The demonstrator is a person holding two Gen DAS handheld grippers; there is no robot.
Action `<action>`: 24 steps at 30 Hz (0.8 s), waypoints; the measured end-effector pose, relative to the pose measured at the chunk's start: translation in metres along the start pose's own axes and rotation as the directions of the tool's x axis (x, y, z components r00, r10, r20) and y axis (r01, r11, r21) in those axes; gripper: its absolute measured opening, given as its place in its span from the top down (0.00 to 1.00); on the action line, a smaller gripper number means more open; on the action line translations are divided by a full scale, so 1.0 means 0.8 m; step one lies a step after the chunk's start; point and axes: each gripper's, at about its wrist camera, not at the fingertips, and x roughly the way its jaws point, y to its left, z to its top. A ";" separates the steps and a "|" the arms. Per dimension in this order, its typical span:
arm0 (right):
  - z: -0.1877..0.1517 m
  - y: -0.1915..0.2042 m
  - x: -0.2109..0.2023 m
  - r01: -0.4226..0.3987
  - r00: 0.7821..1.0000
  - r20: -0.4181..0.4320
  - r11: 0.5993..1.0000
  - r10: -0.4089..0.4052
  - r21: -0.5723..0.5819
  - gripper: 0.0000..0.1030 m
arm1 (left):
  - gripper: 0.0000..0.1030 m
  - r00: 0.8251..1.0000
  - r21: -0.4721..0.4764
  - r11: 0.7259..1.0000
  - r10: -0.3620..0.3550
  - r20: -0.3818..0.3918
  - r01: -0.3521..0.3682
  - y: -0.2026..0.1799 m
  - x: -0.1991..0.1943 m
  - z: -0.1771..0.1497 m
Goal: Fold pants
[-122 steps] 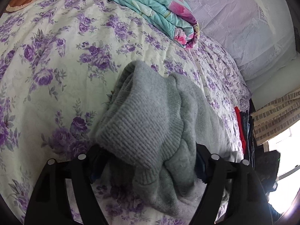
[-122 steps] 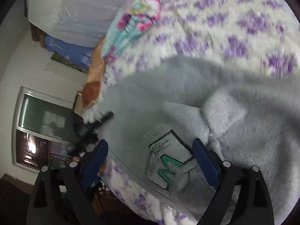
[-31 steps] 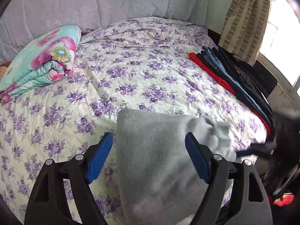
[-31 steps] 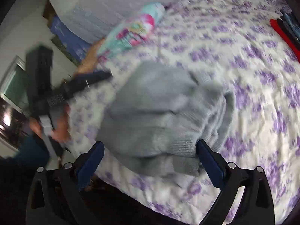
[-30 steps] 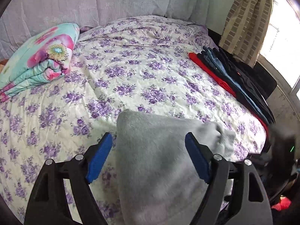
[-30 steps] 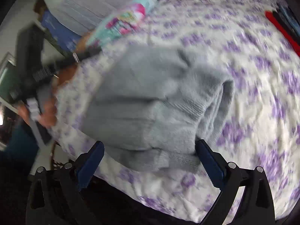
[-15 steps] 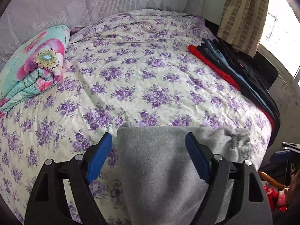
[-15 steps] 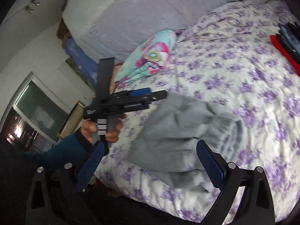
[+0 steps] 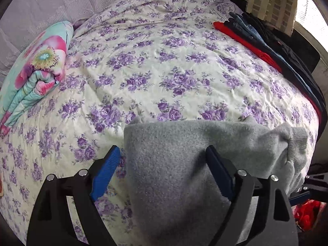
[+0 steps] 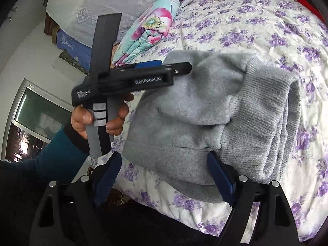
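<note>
The grey pants [image 9: 184, 139] lie folded into a thick bundle near the front edge of the flowered bed [image 9: 164, 61], ribbed cuffs to the right. My left gripper [image 9: 162, 153] hovers just above them, its jaws opening, and neither blue pad presses the cloth. The right wrist view shows that left gripper [image 10: 180, 68], held by a hand [image 10: 98, 121], over the far side of the pants [image 10: 194, 106]. My right gripper [image 10: 164, 157] stands at their near edge. Its jaws are closing around the bundle's near edge, but the pads do not press the fabric.
A folded turquoise and pink quilt [image 9: 37, 71] lies at the bed's left end. Red, blue and black clothes [image 9: 266, 41] are stacked along the right edge, below a striped curtain [image 9: 270, 0]. A window [image 10: 30, 127] stands beyond the bed's left end.
The grey bundle, earlier gripped by both grippers, now lies on the bed. My right gripper has drawn back and upward. My left gripper has sunk closer to the pants.
</note>
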 end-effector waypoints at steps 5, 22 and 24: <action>0.026 0.022 -0.034 0.016 0.994 0.113 0.997 -0.007 -0.073 0.06 | 0.20 0.999 -0.010 1.000 0.003 0.037 -0.003 0.000 -0.024 0.004; 0.042 -0.022 -0.008 0.143 0.986 0.088 0.988 -0.138 -0.051 0.04 | 0.20 0.999 -0.115 0.993 0.043 0.024 -0.040 0.041 -0.043 -0.017; 0.042 -0.019 -0.042 0.128 0.981 0.152 0.991 -0.121 -0.038 0.04 | 0.20 0.998 -0.179 0.983 0.046 0.035 -0.039 0.070 -0.058 -0.021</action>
